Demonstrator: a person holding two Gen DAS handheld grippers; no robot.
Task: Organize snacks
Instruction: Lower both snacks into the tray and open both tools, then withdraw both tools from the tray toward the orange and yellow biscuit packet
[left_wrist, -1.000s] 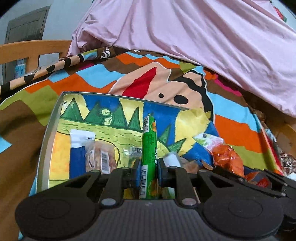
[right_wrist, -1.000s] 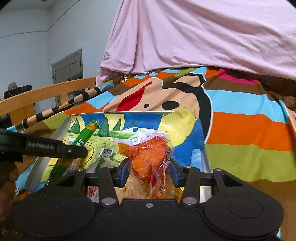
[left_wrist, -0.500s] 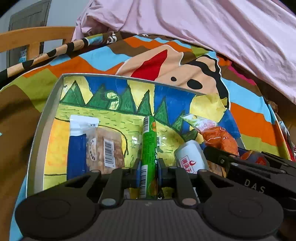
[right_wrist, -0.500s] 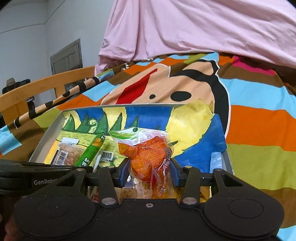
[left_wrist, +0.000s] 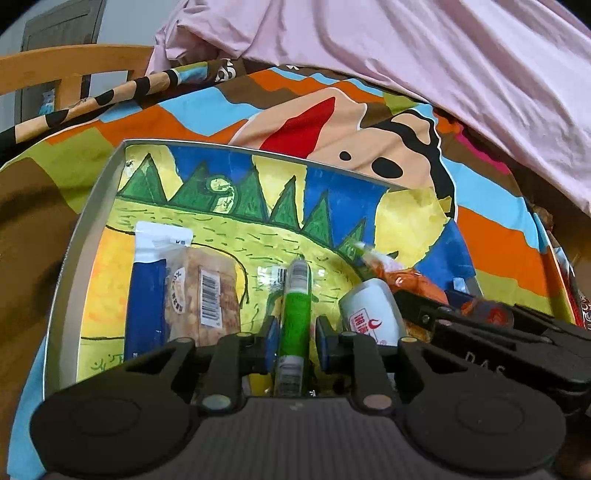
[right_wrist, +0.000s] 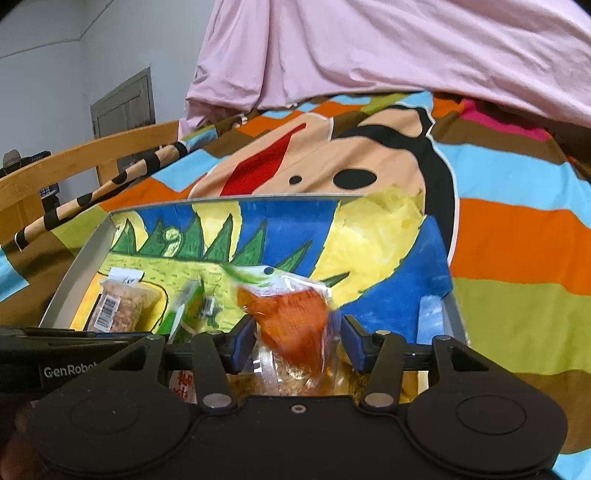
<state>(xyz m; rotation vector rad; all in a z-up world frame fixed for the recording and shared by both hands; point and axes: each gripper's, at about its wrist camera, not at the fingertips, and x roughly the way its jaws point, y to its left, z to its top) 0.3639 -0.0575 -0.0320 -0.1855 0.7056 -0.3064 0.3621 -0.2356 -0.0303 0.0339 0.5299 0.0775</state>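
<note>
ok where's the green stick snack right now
In the left wrist view the green stick snack lies in the painted box, between the left gripper's just-opened jaws, the blue peanut pack to its left.

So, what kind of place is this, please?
Probably a bedroom: the painted box of snacks lies on a bed covered with a striped cartoon blanket, with a pink sheet piled behind and a wooden bed rail at the side.

Black left gripper (left_wrist: 295, 341), blue-padded jaws, 2 silver screws.
</note>
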